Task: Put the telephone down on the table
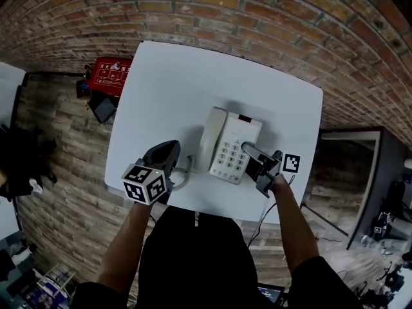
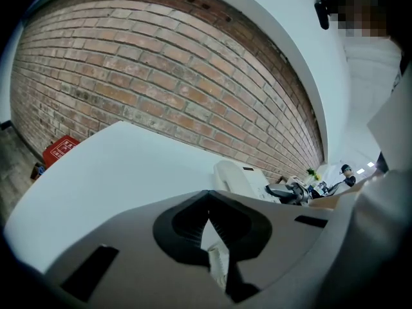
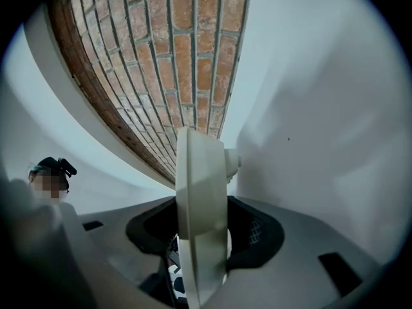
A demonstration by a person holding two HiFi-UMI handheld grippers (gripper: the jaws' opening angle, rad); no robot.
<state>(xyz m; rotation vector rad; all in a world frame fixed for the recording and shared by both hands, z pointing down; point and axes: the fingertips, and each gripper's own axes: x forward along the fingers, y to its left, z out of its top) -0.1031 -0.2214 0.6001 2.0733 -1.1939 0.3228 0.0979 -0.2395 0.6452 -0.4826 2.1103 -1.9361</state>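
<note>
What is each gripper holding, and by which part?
The right gripper clamps the telephone by its right-hand edge; the left gripper seems to pinch its coiled cord.

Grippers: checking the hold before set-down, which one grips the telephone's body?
The right gripper: its jaws clamp the edge of the telephone. The left gripper pinches only the thin white cord beside it.

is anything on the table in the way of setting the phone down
Nothing visible. The table around the telephone is bare; the right gripper clamps its edge, and the cord in the left gripper lies beside it.
</note>
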